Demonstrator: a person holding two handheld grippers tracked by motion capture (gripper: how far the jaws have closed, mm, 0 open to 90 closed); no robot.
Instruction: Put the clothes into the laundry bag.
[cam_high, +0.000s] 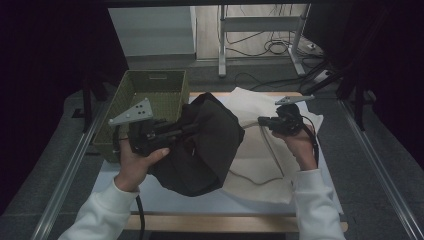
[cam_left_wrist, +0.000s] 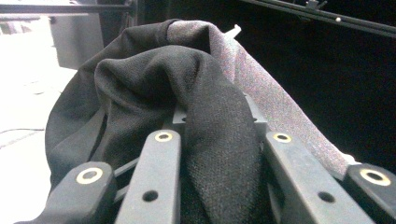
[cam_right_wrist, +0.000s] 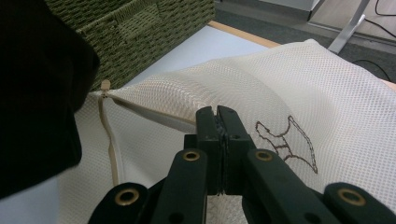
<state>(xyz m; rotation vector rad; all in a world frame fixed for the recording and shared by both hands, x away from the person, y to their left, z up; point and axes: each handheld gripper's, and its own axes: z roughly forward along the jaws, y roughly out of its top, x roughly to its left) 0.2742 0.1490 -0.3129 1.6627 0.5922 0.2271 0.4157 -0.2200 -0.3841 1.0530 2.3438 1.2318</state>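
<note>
**Meanwhile, dark garment heading for mesh bag**

Meanwhile, the left claw (cam_high: 187, 127) is pinching the black garment (cam_high: 202, 145) above the counter (cam_high: 165, 197), while the right claw (cam_right_wrist: 217, 122), pressed together, is holding the mesh laundry bag (cam_right_wrist: 261, 93). If that hold slips, the opening could sag and the garment may miss it.

Black garment (cam_high: 202, 145) bunched, lifted, overlapping cream mesh bag (cam_high: 260, 145) on table
</note>
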